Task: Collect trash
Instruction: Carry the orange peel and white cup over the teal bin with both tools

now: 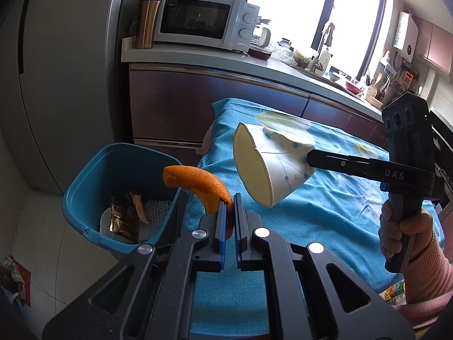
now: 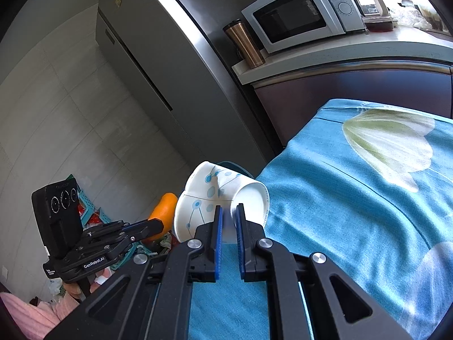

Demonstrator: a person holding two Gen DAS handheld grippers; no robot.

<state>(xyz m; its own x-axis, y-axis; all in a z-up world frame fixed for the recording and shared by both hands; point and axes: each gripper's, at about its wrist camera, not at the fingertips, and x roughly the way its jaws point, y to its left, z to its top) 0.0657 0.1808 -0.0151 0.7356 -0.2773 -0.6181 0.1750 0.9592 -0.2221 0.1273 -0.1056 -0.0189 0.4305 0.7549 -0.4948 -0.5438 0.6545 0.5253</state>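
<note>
Orange peel (image 1: 198, 182): clamped in the left tool (image 1: 230, 212), held near the bin's rim, not yet dropped.
Cup (image 1: 271, 164): crushed, pinched in the right tool (image 2: 228, 218) above the blue bench (image 1: 325, 215).
Bin (image 1: 85, 187): already holds wrappers.
Left: I judge both drops.

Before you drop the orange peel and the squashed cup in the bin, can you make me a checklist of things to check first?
1. Left claw shut on the orange peel: ok.
2. Right claw shut on the crushed paper cup: ok.
3. Blue trash bin open, with room above the wrappers inside: ok.
4. Peel over the bin: only its tip reaches the rim: not ok.
5. Cup over the bin: it hangs above the blue tablecloth: not ok.
6. Cup empty of liquid: cannot tell.
</note>
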